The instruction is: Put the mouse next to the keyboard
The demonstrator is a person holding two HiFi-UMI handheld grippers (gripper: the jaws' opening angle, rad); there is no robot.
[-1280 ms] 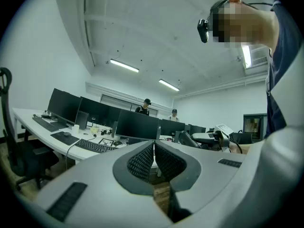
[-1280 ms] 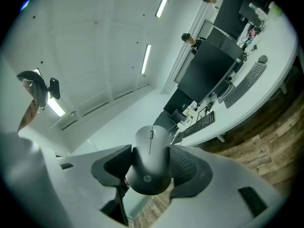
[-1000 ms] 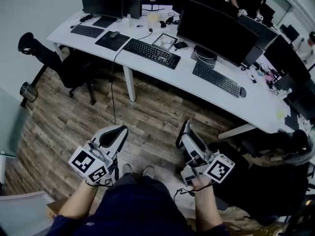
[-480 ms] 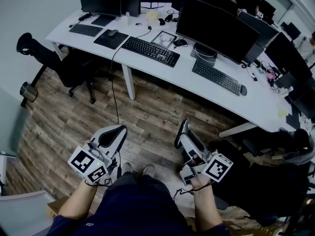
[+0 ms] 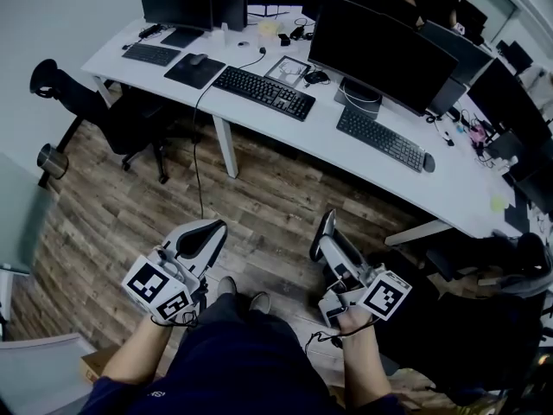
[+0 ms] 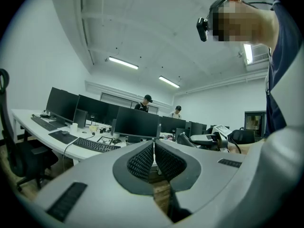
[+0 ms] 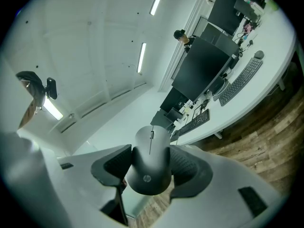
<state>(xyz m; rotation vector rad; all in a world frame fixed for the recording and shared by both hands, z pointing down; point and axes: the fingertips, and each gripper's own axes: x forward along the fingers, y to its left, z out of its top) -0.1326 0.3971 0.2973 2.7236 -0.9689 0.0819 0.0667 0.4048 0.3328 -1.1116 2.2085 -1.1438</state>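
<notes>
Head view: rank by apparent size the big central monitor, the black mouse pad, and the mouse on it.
1. central monitor
2. mouse pad
3. mouse on the pad
Nearness doesn't change this order.

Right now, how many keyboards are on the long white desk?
3. The left keyboard lies at the far end, the middle keyboard beside the black mouse pad, the right keyboard before the big monitor. Others may be hidden behind monitors.

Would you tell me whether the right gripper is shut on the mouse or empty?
The right gripper is shut on the mouse: its view shows both pads pressing the mouse's sides.
</notes>
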